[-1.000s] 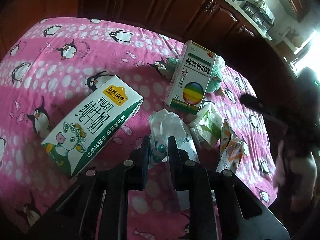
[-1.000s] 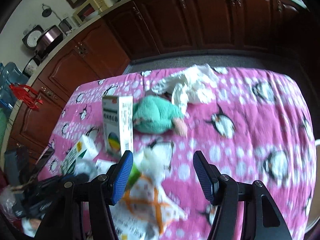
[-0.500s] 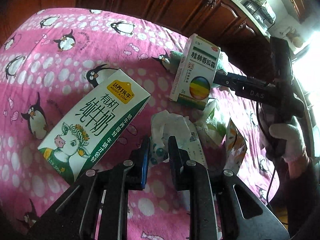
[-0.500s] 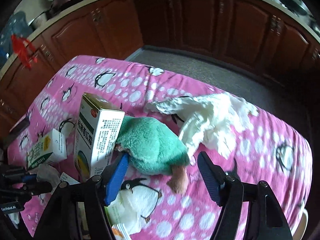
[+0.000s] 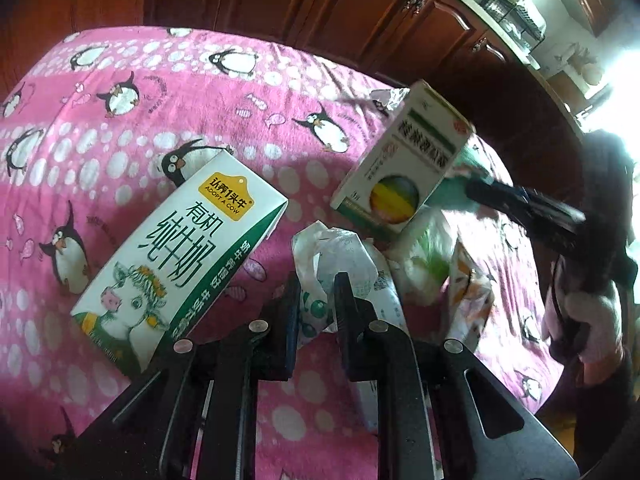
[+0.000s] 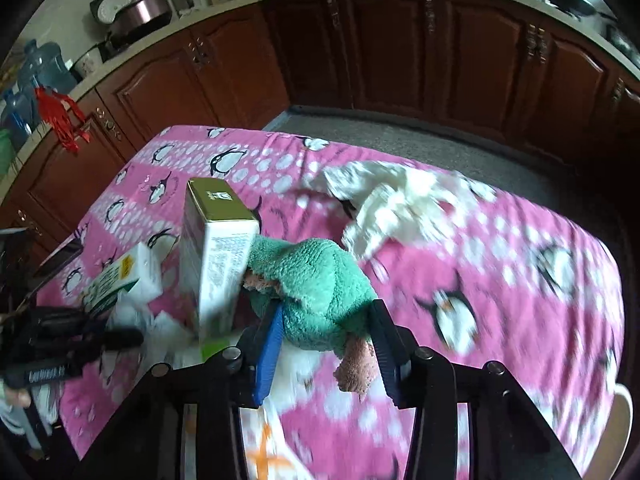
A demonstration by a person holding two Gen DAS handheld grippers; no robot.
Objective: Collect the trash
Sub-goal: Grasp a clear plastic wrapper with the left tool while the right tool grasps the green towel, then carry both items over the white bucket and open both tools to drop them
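Trash is spread over the table, which wears a pink penguin cloth, and little of it looks collected so far. Farthest left in the left wrist view, a milk carton lies flat on the cloth, untouched. Next to it, the left gripper has its jaws clenched on a crumpled white plastic bag, which appears to be the one piece of rubbish secured. Beyond that, a tilted medicine box leans over more wrappers, among them an orange-and-white packet. In the right wrist view, the right gripper has a green plush toy between its jaws, which are closing around it; the blue pads sit at the toy's flanks, though blur leaves it unclear whether they press yet. Further right, a crumpled white tissue rests alone on the cloth. No bin is visible. Judging from this, the carton, box, packet and tissue all remain to be gathered.
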